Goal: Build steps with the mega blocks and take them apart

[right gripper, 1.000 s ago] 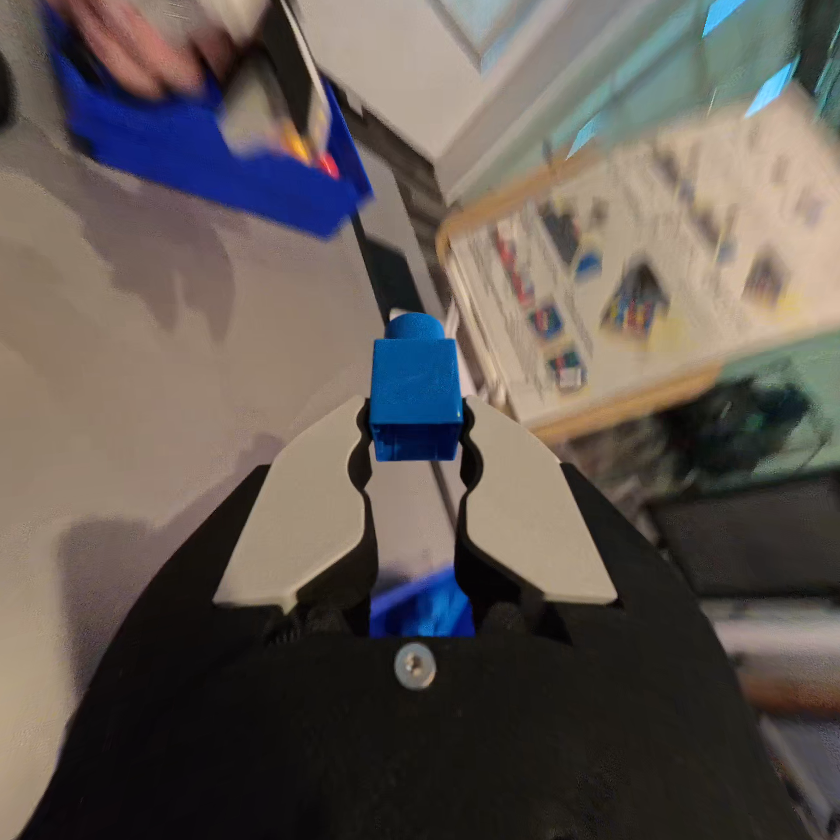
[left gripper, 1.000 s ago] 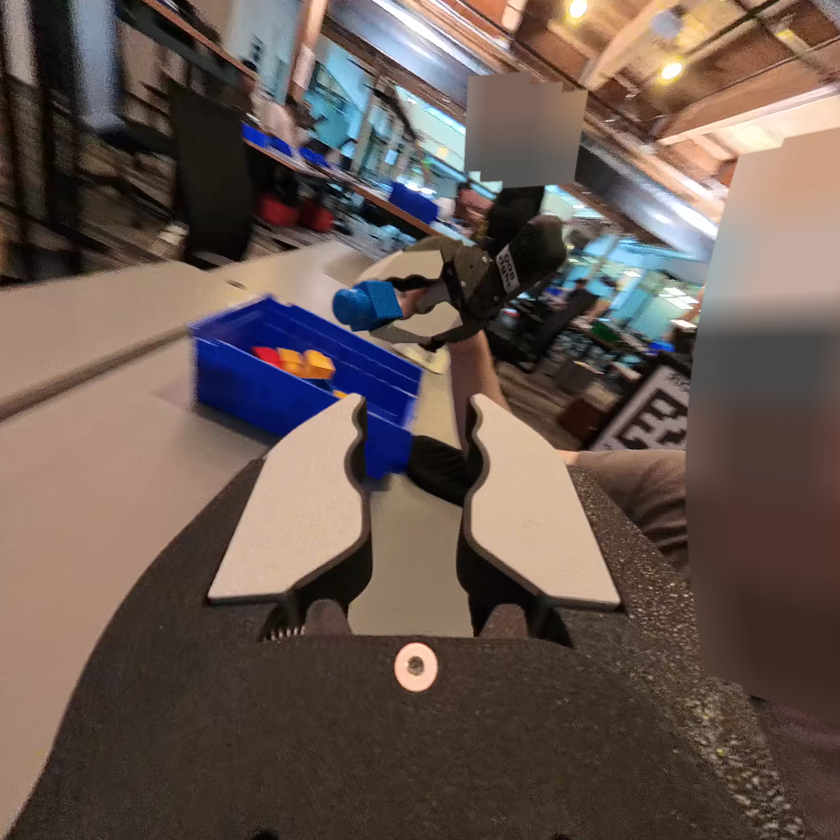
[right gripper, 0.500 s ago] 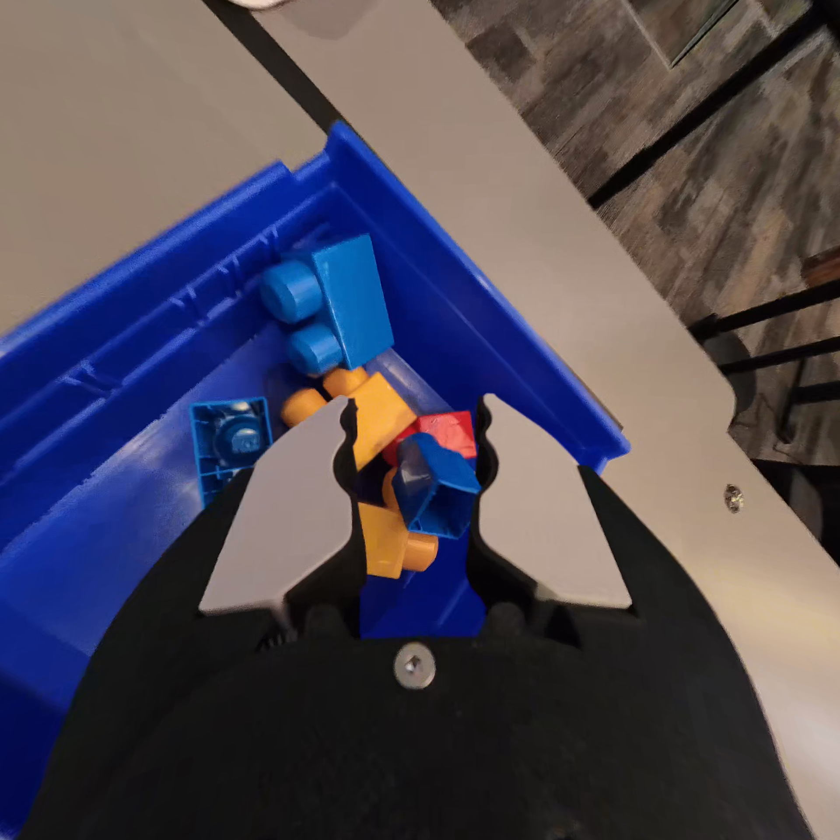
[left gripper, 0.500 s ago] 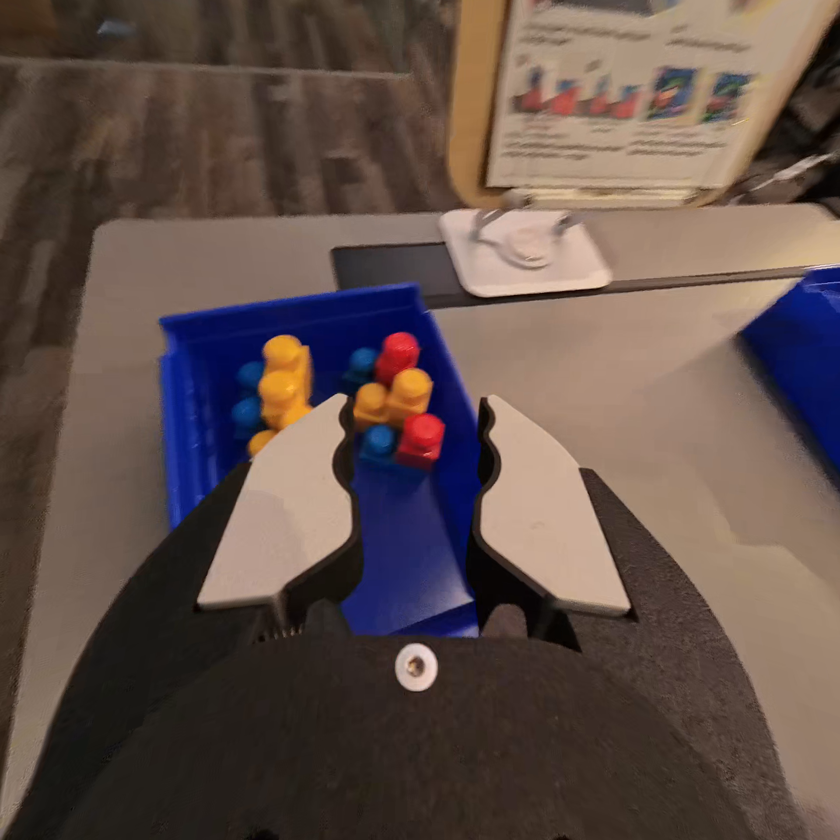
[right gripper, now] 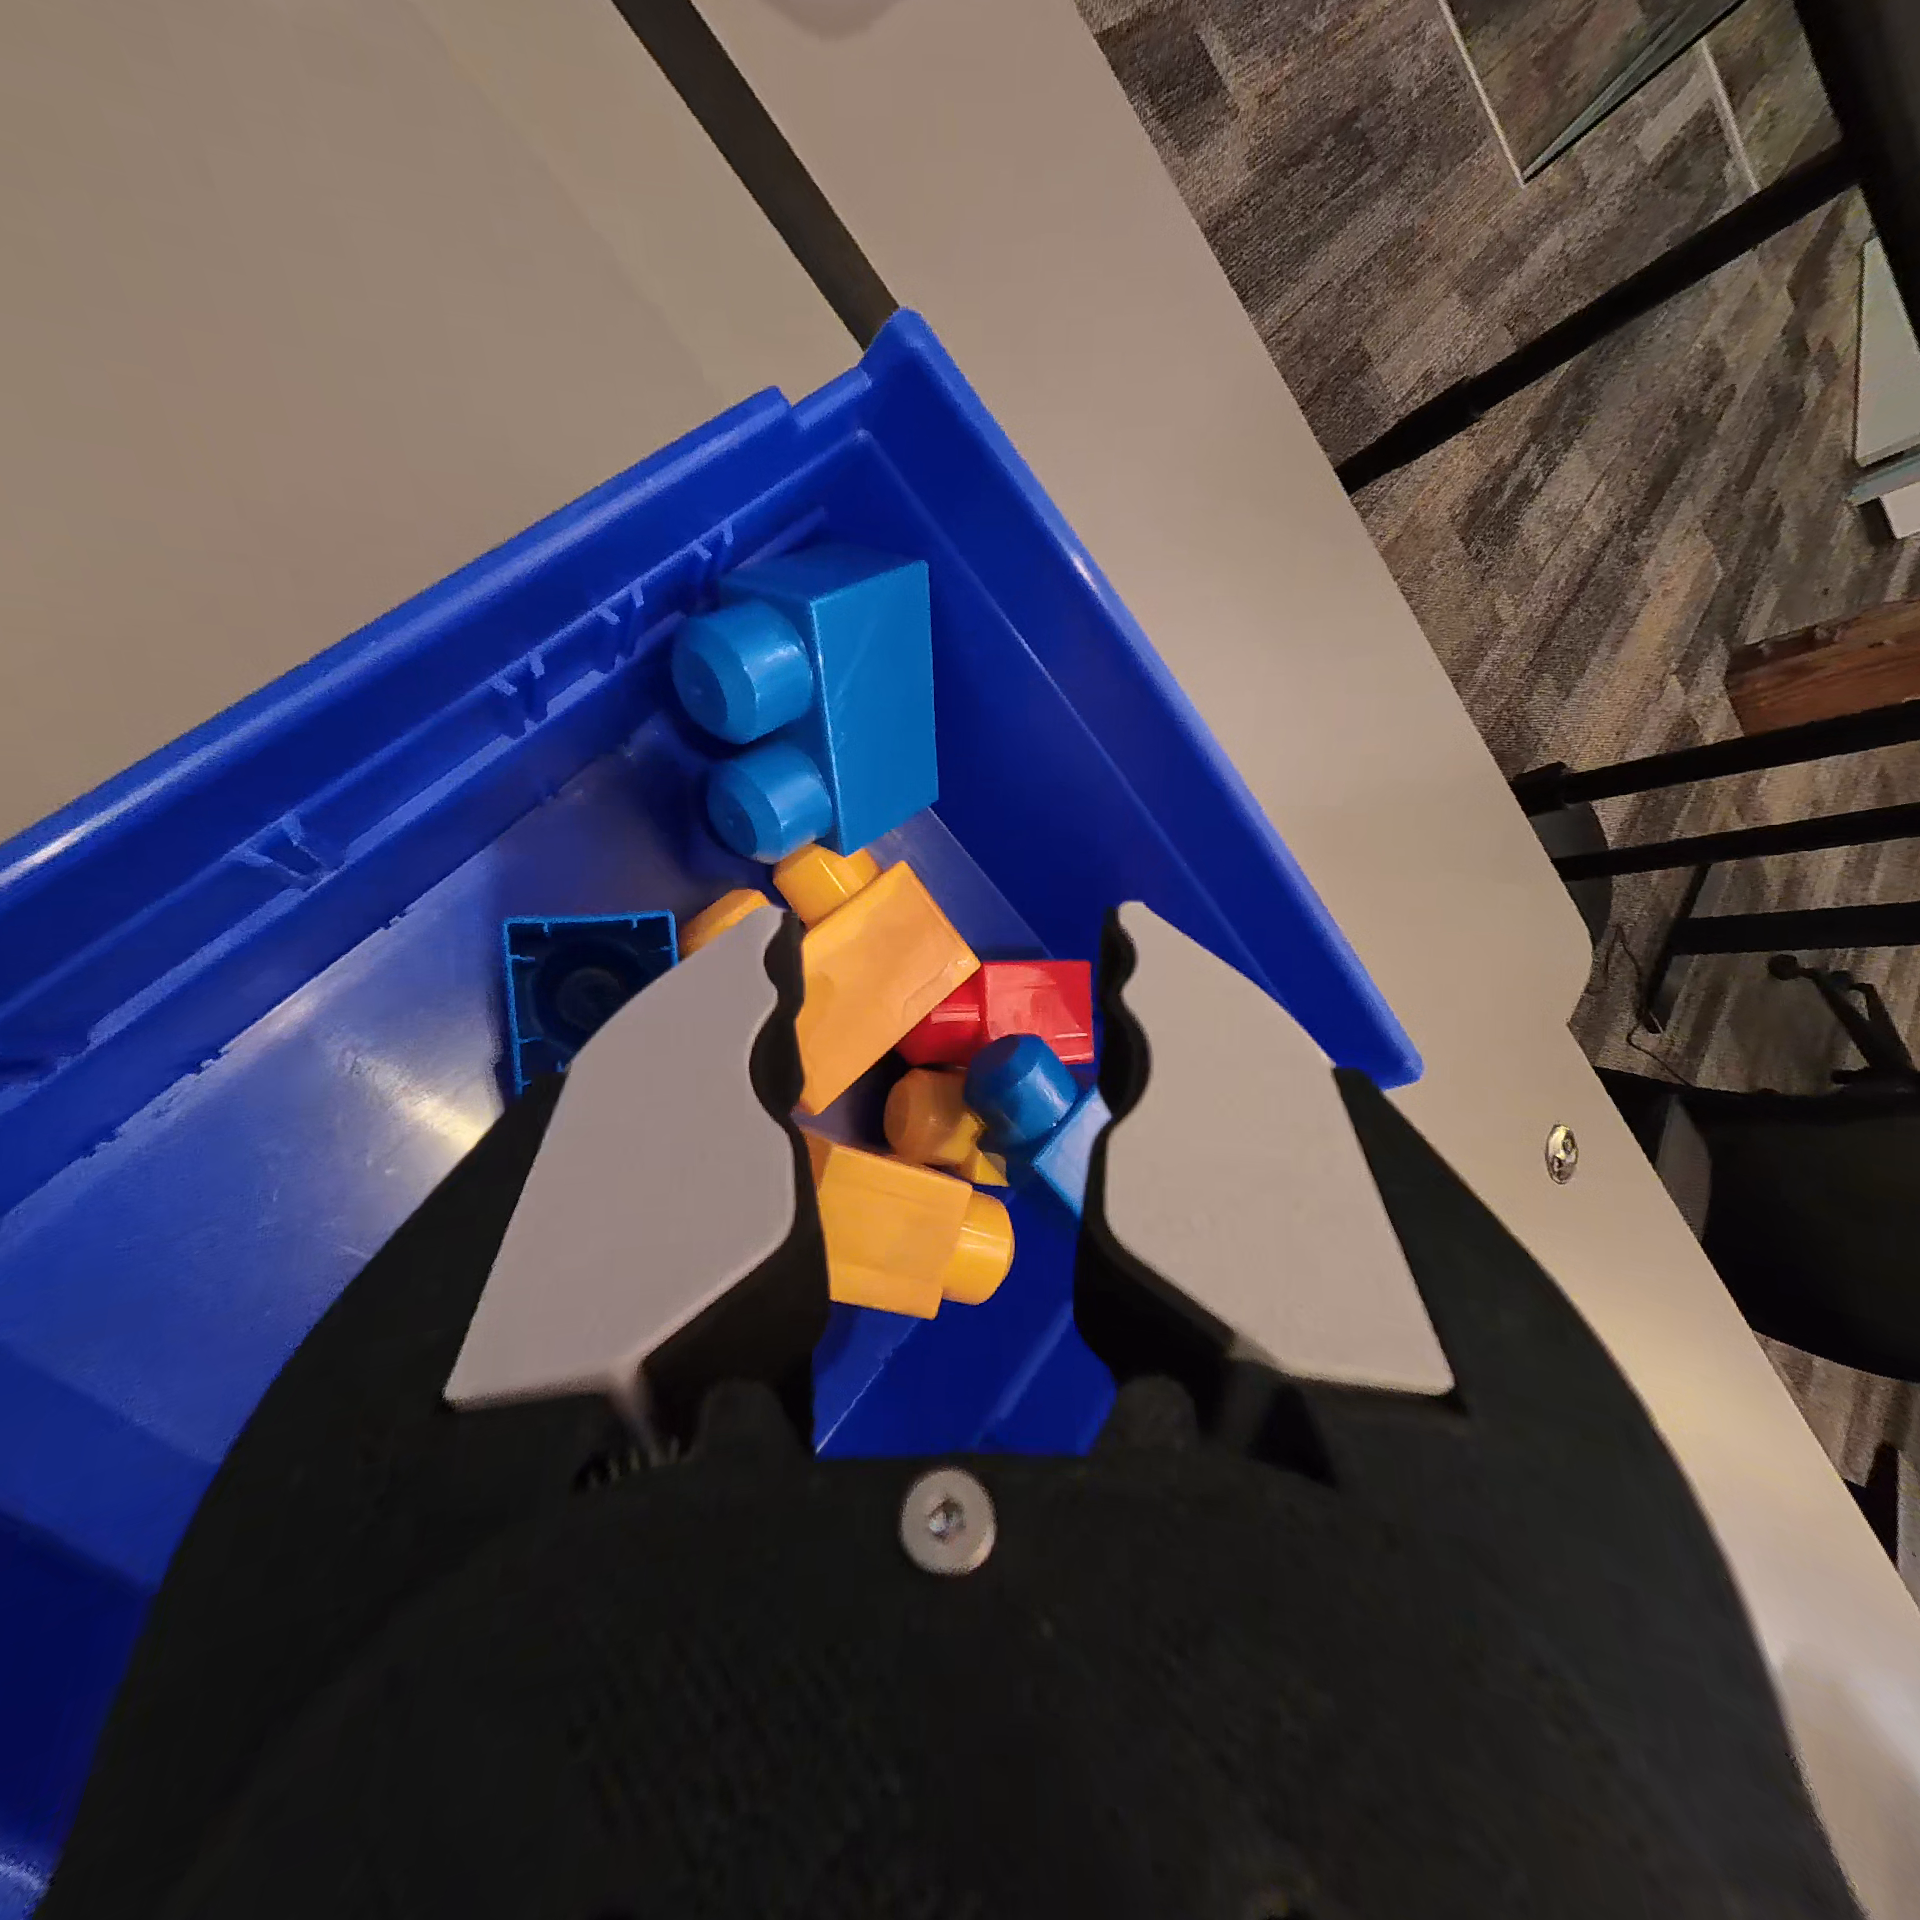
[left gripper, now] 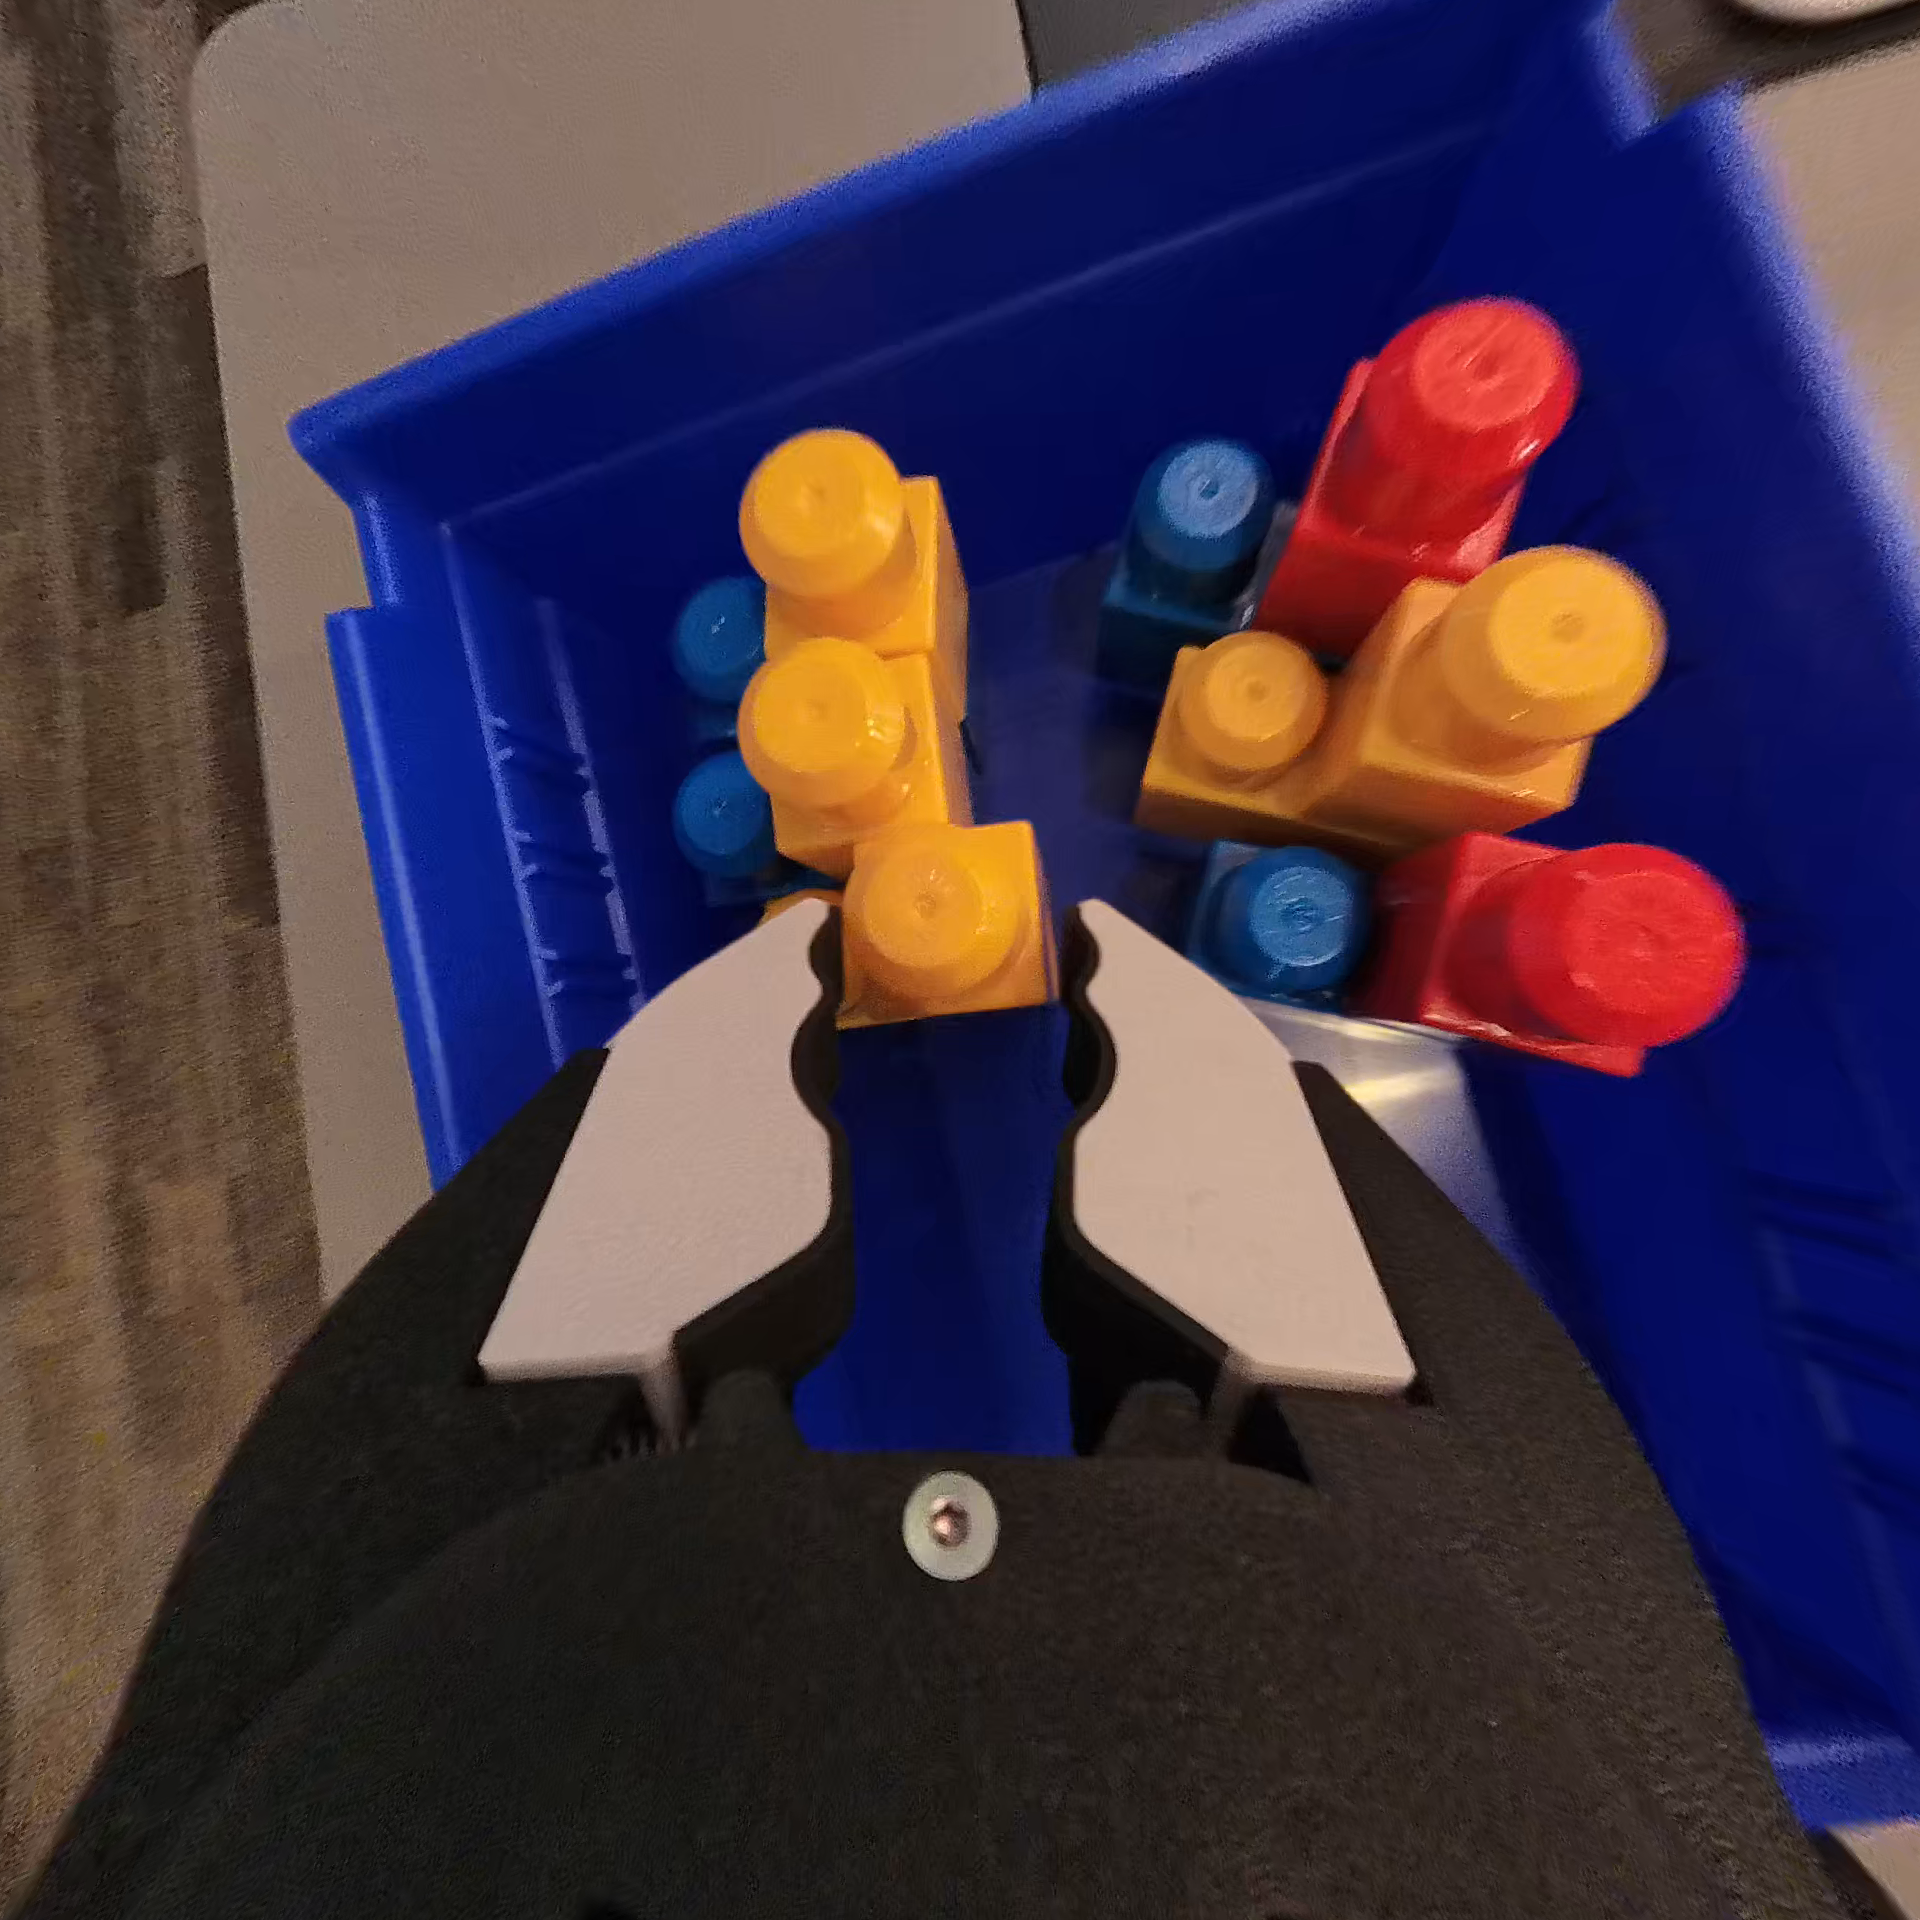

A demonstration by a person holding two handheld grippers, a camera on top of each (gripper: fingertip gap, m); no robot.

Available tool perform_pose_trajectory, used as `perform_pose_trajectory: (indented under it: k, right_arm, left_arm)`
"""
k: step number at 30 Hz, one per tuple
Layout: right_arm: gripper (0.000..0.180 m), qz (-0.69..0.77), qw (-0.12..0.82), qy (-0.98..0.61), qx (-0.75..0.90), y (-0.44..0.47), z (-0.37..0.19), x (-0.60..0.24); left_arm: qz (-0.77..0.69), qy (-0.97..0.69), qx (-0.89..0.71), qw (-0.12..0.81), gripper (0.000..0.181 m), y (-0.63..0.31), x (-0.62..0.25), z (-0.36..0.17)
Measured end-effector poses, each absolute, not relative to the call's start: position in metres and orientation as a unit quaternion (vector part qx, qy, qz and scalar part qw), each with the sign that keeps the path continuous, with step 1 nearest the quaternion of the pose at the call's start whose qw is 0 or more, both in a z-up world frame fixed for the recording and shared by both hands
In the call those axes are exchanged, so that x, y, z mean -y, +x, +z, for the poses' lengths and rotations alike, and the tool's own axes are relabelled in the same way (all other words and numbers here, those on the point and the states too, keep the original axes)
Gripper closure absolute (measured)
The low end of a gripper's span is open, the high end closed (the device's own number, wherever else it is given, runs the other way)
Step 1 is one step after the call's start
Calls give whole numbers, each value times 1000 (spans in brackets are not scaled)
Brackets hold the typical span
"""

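Left wrist view: the left tool reaches into a deep blue plastic bin on a grey table, its grey tips set on either side of a single-stud yellow plastic block — whether they actually pinch it cannot be told. Behind that block in the bin stand a two-stud yellow block atop blue studs; to the right of it, a stepped cluster of yellow, red and blue blocks.

Right wrist view: the right tool hangs over a corner of a second blue plastic bin on the table, jaws spread wide and holding nothing. In the bin below it lie loose blocks — a two-stud light-blue block against the far wall, an upturned blue block, yellow pieces, a red one, and a small dark-blue block leaning by the right finger. Patterned carpet shows beyond the table.
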State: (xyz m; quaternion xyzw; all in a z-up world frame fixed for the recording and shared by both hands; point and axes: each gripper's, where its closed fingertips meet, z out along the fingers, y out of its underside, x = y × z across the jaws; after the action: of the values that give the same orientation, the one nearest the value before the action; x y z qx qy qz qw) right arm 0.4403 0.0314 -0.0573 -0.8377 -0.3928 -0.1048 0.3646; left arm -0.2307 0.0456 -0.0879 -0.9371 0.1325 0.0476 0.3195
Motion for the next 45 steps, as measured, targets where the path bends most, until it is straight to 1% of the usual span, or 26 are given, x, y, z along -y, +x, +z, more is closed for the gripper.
perform_pose_trajectory:
  k: [2,5,8,10,13,15,16,18,19,22,24,26,27,28,29,30,32,33,34,35,37,38,40,42,44,45]
  right_arm:
    - [124,-107,363,-837,395,440,-58,-32]
    - [124,-106,367,-836,394,439,-55,-32]
    - [124,-119,379,-830,391,440,-47,-33]
    - [124,-133,400,-821,384,437,-34,-35]
    - [124,-153,463,-788,376,416,1,-36]
    - [124,-152,526,-742,386,381,30,-32]
    - [123,-140,560,-714,397,356,43,-26]
    - [114,-87,619,-653,427,294,61,-6]
    - [113,-51,640,-622,449,262,64,9]
    - [101,28,681,-537,497,180,65,57]
    - [100,31,709,-494,503,150,65,79]
    - [99,3,738,-452,500,137,66,93]
    - [100,-12,751,-434,497,136,67,97]
    - [105,-22,762,-422,491,137,69,100]
    - [133,-20,769,-417,484,141,72,102]
    - [139,0,769,-422,481,143,75,102]
    - [142,67,744,-460,480,146,78,101]
    - [142,116,728,-479,478,146,81,103]
    - [142,176,710,-493,472,147,84,106]
    - [142,243,684,-506,466,147,86,110]
    - [142,372,607,-526,465,145,88,121]
    - [142,421,568,-528,471,144,87,127]
    - [142,473,514,-524,488,143,81,136]
    - [142,488,480,-530,501,141,71,138]
    - [142,500,456,-528,513,139,64,142]
    - [142,499,447,-530,520,139,62,143]
  left_arm:
    - [86,-939,-145,300,141,-235,-46,-95]
    - [91,-940,-145,294,144,-235,-44,-89]
    - [100,-928,-125,336,144,-244,-37,-55]
    - [87,-910,-112,389,144,-241,-29,-19]
    - [-21,-857,-122,500,145,-197,-13,48]
    - [-149,-799,-164,560,145,-141,5,91]
    - [-215,-769,-189,572,145,-110,16,106]
    - [-334,-720,-232,562,145,-52,37,125]
    - [-381,-701,-250,549,145,-25,46,128]
    - [-474,-665,-292,498,145,49,69,122]
    - [-517,-656,-311,453,145,87,83,109]
    - [-560,-642,-319,414,145,113,97,103]
    - [-576,-637,-320,400,145,121,102,101]
    - [-587,-632,-319,394,145,125,105,101]
    - [-595,-620,-321,399,145,127,107,104]
    - [-594,-612,-331,404,145,127,109,106]
    - [-575,-593,-360,434,143,124,111,113]
    - [-554,-587,-368,461,137,121,109,116]
    - [-523,-588,-373,491,125,117,105,117]
    - [-484,-591,-381,520,115,113,99,116]
    - [-431,-571,-415,562,109,110,99,114]
    - [-430,-553,-430,570,108,111,105,114]
    - [-461,-526,-459,548,112,121,124,112]
    - [-475,-536,-484,503,114,133,134,100]
    - [-465,-542,-525,464,143,141,141,82]
    - [-471,-535,-526,464,144,143,142,82]
